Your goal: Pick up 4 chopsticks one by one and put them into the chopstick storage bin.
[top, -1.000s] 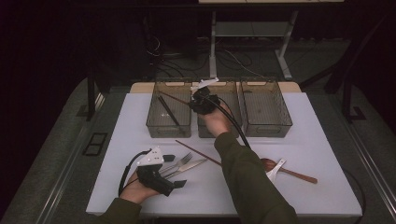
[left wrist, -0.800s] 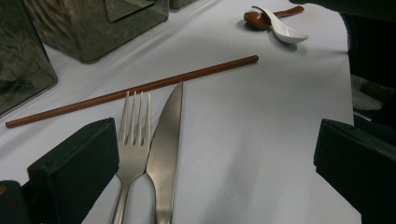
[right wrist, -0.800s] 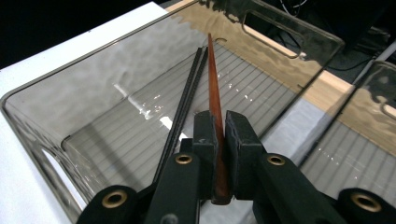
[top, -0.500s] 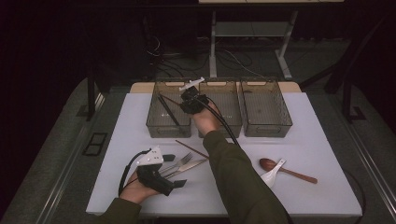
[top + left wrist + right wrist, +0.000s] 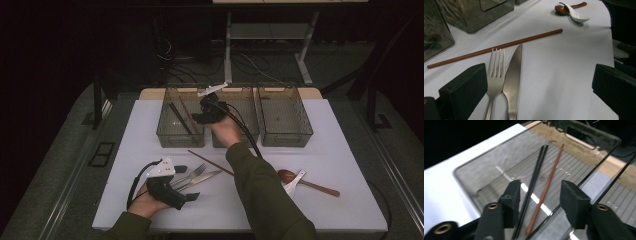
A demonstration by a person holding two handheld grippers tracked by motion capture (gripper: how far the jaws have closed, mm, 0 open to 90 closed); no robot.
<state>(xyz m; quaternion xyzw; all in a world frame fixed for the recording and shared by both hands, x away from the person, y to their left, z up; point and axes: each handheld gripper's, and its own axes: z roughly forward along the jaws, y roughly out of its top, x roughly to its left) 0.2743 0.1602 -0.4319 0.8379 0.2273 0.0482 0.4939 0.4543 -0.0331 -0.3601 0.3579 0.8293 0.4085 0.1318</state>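
Over the left bin (image 5: 181, 131) at the far edge of the table (image 5: 345, 170), the right gripper (image 5: 539, 192) hangs with its jaws parted; they have just been opening, and nothing is pressed between the pads. Below them a brown chopstick (image 5: 545, 190) lies loose on the floor of this bin, just beside two black chopsticks (image 5: 532, 187), so the step in hand seems to be the release of one chopstick into the bin for chopsticks. A second brown chopstick (image 5: 210, 162) lies on the table near its middle, close to the person's right sleeve. The left gripper (image 5: 182, 183) rests near the front left corner, jaws wide apart and gripping nothing, with a fork (image 5: 495, 72) and a knife (image 5: 513, 80) lying between them on the table. Two spoons (image 5: 300, 181) lie toward the front right. The next move probably calls for lifting the right gripper clear of the bin wall, then bringing it back to the remaining brown chopstick and closing on it near its middle.
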